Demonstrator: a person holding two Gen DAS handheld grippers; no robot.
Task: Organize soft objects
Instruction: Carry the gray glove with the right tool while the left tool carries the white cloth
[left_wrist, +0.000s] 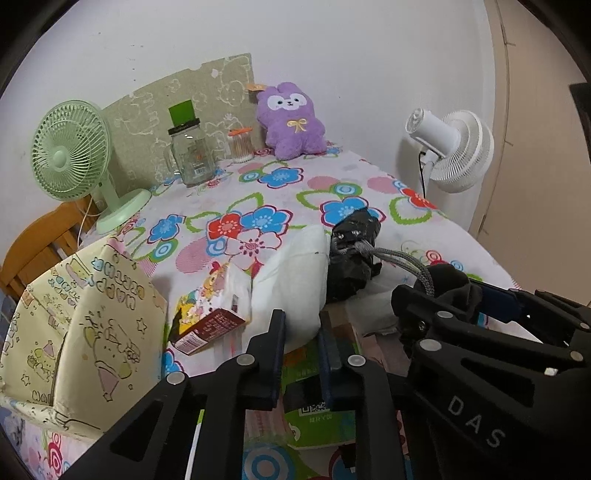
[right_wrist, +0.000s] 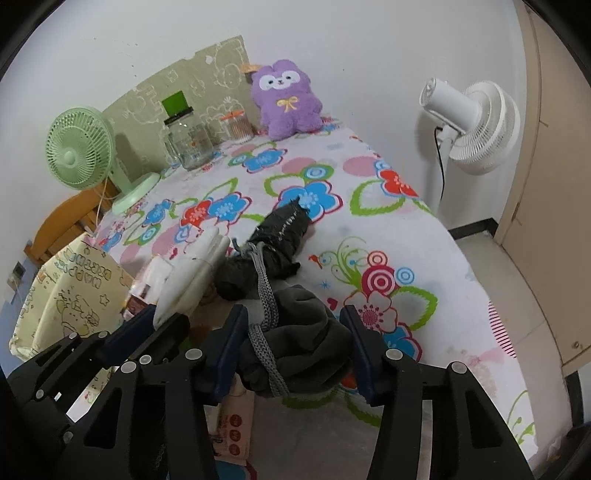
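Observation:
A white padded pack (left_wrist: 295, 280) lies on the flowered tablecloth, and my left gripper (left_wrist: 301, 350) is shut on its near edge; it also shows in the right wrist view (right_wrist: 192, 273). A folded black umbrella (left_wrist: 352, 247) with a grey cord lies beside it. My right gripper (right_wrist: 293, 350) stands open around a dark grey cloth (right_wrist: 306, 343) with the grey cord (right_wrist: 264, 291) across it. A purple plush rabbit (left_wrist: 291, 120) leans on the back wall.
A cream cartoon-print fabric bin (left_wrist: 74, 332) stands at the left. A small printed box (left_wrist: 210, 314) lies by it. A green fan (left_wrist: 74, 155), glass jar (left_wrist: 190, 155), cotton-swab cup (left_wrist: 240, 146) and white fan (left_wrist: 454, 147) ring the table. Packets (left_wrist: 317, 413) lie under my left gripper.

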